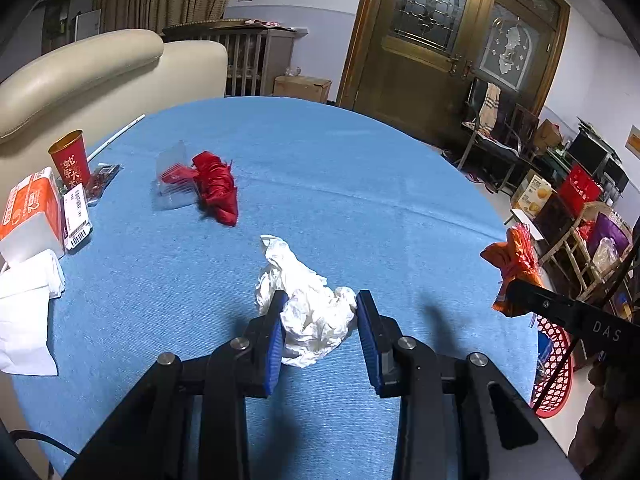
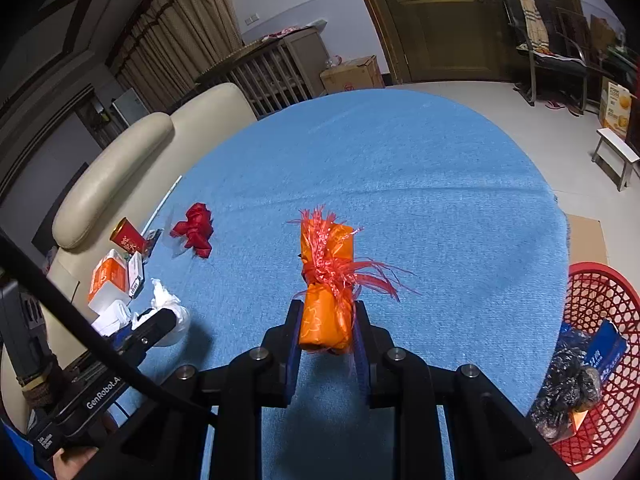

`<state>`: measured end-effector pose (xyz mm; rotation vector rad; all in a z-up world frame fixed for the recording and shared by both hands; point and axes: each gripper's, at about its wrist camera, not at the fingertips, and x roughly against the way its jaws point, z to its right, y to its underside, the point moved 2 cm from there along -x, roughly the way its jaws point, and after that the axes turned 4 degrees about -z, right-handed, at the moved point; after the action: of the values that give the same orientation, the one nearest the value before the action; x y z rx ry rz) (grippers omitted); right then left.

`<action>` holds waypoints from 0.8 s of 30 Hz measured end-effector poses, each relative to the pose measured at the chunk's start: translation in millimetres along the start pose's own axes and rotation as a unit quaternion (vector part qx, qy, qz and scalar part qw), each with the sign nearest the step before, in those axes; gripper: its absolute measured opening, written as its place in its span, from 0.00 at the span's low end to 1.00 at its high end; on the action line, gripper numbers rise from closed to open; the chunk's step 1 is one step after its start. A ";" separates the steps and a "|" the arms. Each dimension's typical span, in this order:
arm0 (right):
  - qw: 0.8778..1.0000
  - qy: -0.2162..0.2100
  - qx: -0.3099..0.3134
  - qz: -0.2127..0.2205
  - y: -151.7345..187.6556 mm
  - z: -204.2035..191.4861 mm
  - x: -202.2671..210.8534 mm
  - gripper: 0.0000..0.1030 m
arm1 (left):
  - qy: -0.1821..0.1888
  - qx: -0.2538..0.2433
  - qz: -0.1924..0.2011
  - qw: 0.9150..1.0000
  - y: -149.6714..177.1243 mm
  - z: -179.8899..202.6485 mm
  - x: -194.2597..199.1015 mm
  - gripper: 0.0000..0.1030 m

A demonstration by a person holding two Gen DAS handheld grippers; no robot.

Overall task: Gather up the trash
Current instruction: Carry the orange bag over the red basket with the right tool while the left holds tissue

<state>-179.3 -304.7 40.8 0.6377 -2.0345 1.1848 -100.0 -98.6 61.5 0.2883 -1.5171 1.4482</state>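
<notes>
Both grippers are loaded — the left gripper is clenched on a crumpled white tissue over the near part of the blue worktop, the right gripper on an orange wrapper with red fringe. This looks like the carry step. Next, each load wants swinging right, over the red basket on the floor, before letting go — a red wrapper waits far left.
</notes>
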 end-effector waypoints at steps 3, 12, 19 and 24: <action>1.000 0.000 -0.003 0.005 2.1 2.9 5.3 0.24 | 0.001 -0.003 0.002 1.000 1.4 4.6 2.2 0.35; 1.000 0.007 -0.023 0.011 11.5 22.2 15.1 0.24 | 0.010 -0.023 0.002 1.000 3.8 25.0 1.8 0.35; 0.998 0.025 -0.051 0.019 20.3 53.2 29.4 0.24 | 0.022 -0.042 -0.002 0.999 6.7 45.7 -0.7 0.34; 0.996 0.047 -0.077 0.029 28.4 84.9 47.9 0.24 | 0.036 -0.060 -0.001 0.998 6.4 65.4 -1.4 0.34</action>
<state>-256.6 -369.9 32.4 0.4427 -2.0529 1.0588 -134.8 -153.9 69.0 0.1630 -1.5386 1.3456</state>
